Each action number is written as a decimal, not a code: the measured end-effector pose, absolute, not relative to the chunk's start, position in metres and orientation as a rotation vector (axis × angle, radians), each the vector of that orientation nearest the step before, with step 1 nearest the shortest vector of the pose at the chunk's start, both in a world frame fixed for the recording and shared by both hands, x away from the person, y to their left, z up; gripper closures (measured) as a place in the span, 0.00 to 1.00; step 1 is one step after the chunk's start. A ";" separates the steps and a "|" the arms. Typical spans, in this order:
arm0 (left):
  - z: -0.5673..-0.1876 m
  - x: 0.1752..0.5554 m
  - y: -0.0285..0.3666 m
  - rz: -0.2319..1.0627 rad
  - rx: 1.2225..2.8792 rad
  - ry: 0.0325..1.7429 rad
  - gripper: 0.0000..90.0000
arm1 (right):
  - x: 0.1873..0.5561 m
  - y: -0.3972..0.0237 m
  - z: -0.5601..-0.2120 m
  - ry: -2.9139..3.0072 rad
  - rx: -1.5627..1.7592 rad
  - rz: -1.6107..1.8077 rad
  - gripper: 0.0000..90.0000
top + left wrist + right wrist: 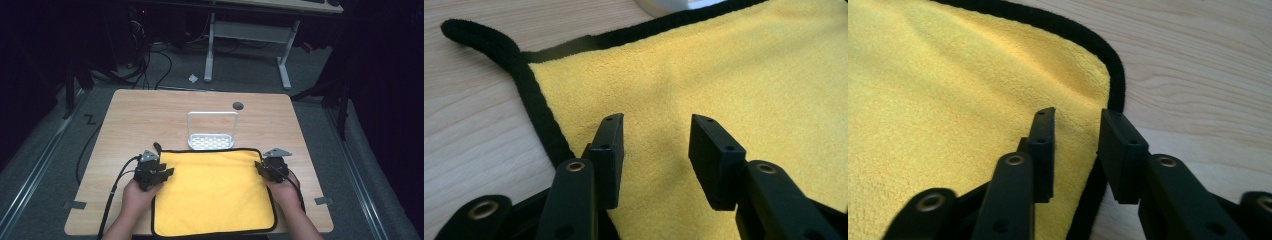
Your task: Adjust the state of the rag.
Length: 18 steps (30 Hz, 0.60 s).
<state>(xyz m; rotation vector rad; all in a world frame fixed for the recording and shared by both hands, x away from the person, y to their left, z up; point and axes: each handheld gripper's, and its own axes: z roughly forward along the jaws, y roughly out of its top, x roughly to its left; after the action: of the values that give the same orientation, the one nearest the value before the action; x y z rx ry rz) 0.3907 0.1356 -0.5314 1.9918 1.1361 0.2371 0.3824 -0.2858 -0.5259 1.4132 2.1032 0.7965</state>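
A yellow cloth (212, 192) with a black hem lies flat on the near half of the wooden table (145, 115). My left gripper (167, 172) hovers at the cloth's upper left corner. In the left gripper view its jaws (656, 122) stand open over the yellow pile (724, 65), just inside the hem, with a black hanging loop (479, 37) on the wood beyond. My right gripper (260, 167) is at the upper right corner. In the right gripper view its open jaws (1077, 115) sit over the cloth (948, 100) at the black hem (1115, 75), with nothing pinched.
A small white stand with a perforated base (211, 132) sits just behind the cloth's far edge. A dark round cable hole (238, 106) is farther back. Bare wood runs left and right of the cloth. A white desk frame (285, 65) stands on the floor beyond.
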 end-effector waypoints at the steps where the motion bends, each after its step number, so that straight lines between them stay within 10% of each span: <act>1: -0.531 0.391 0.137 0.245 1.991 1.141 0.63 | 0.382 -0.287 -0.525 2.098 1.418 0.792 0.71; 18: -0.530 0.439 0.147 0.380 1.977 1.258 0.49 | 0.354 -0.275 -0.517 2.117 1.281 0.898 0.52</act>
<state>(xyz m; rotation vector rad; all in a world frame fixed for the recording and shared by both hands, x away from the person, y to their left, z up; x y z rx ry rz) 0.4385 0.1468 -0.5304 1.9770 1.2580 0.3797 0.3538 -0.2751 -0.5166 1.2814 2.1166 0.8980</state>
